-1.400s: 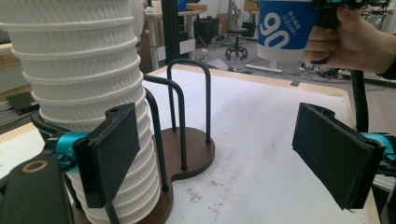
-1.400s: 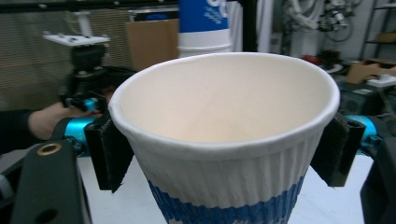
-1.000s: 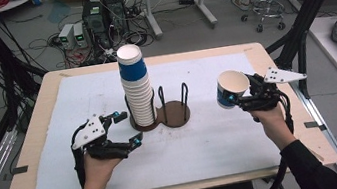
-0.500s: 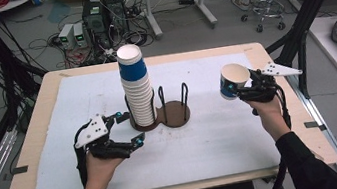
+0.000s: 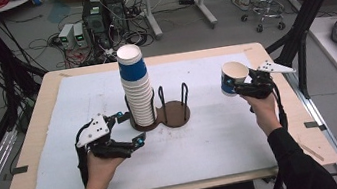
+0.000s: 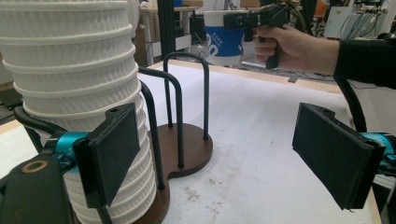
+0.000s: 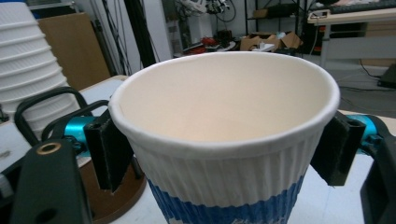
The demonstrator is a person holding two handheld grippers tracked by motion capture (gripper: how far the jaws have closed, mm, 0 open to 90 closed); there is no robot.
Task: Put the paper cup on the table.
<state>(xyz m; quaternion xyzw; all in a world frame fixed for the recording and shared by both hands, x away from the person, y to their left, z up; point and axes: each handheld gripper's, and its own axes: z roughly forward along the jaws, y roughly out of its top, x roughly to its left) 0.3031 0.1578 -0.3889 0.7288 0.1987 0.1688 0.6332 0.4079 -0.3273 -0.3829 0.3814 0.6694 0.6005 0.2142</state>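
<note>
A tall stack of white ribbed paper cups [image 5: 137, 91], the top one with a blue band, stands in the left ring of a brown cup holder [image 5: 175, 114] with black wire loops. My left gripper [image 5: 130, 128] rests open on the table at the foot of the stack. In the left gripper view its left pad [image 6: 114, 149] is beside the stack [image 6: 79, 70], and nothing is between the jaws. My right gripper [image 5: 245, 85] is shut on a single blue-and-white cup [image 5: 232, 79] held in the air right of the holder. Both pads press the cup's [image 7: 224, 140] ribbed wall.
White paper [image 5: 214, 143] covers the wooden table. The holder's right ring [image 6: 187, 149] stands unoccupied. Black frame posts [image 5: 298, 29] rise past the right edge. Cables and computer boxes [image 5: 94, 19] lie on the floor beyond the far edge.
My right hand has carried the cup a little toward the far side of the table. The left hand and the stack have stayed put.
</note>
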